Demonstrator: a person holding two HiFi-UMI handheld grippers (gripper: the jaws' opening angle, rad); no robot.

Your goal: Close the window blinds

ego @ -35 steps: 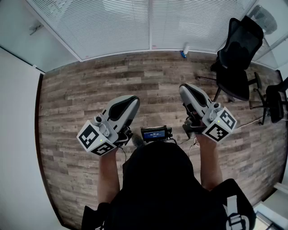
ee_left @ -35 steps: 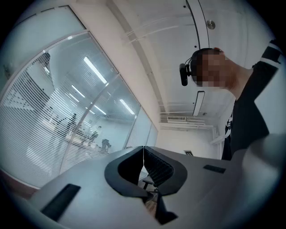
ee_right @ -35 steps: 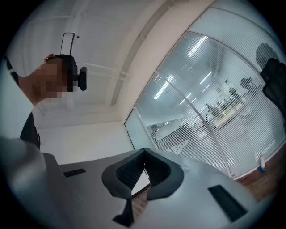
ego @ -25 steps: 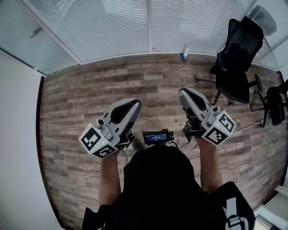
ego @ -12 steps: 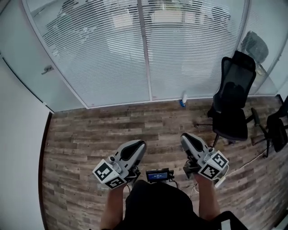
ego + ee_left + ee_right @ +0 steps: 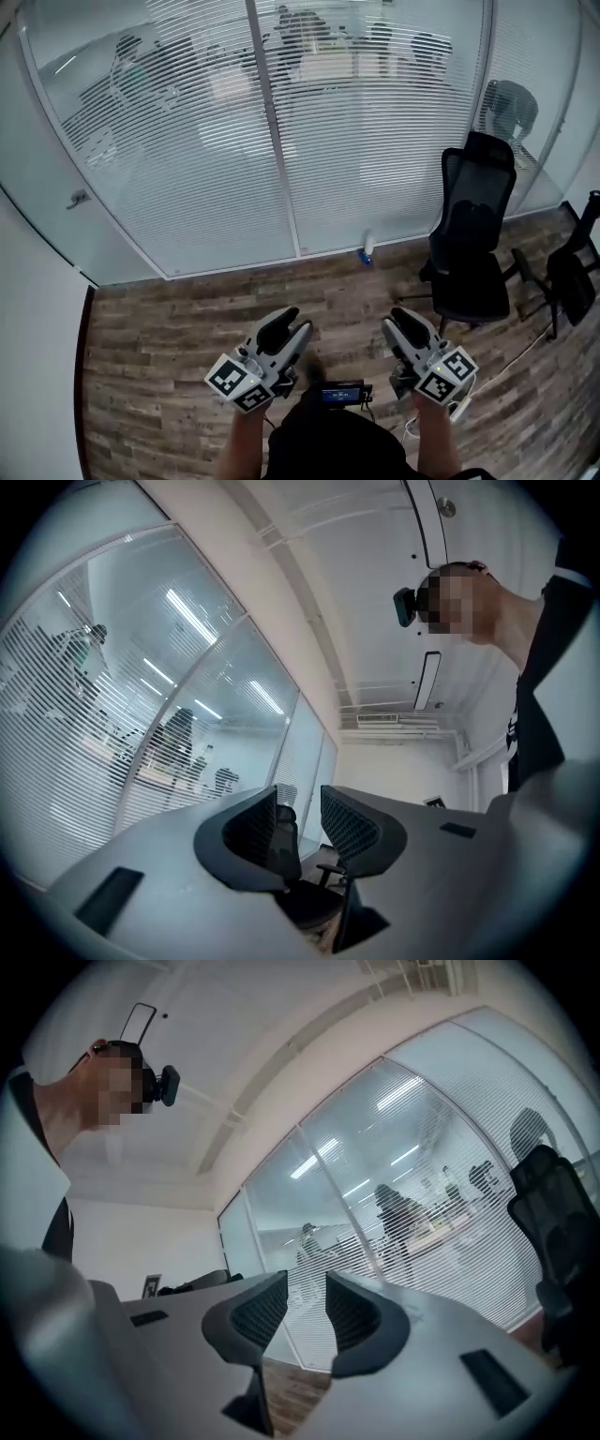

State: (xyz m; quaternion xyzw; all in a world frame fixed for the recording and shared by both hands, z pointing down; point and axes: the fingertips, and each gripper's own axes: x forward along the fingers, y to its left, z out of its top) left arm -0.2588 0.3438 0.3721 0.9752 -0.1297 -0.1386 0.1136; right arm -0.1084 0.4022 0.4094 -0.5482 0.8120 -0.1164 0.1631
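White slatted window blinds [image 6: 187,141] hang behind glass panels across the far side of the room. Their slats stand open, so people at desks show through. The blinds also appear in the left gripper view [image 6: 56,733] and the right gripper view [image 6: 422,1204]. My left gripper [image 6: 298,330] and right gripper [image 6: 398,323] are held side by side over the wood floor, well short of the glass. Both point toward it. The jaws of both have just been opening and now stand open, left [image 6: 300,803] and right [image 6: 307,1288], with nothing between them.
A black office chair [image 6: 473,244] stands at the right near the glass, and a second dark chair [image 6: 572,272] is at the right edge. A small bottle [image 6: 367,247] sits on the floor at the foot of the glass. A door handle [image 6: 77,198] shows at left.
The head view has lifted from the floor to the blinds, which now fill the upper half. Both grippers sit lower in the picture, and their jaws have parted.
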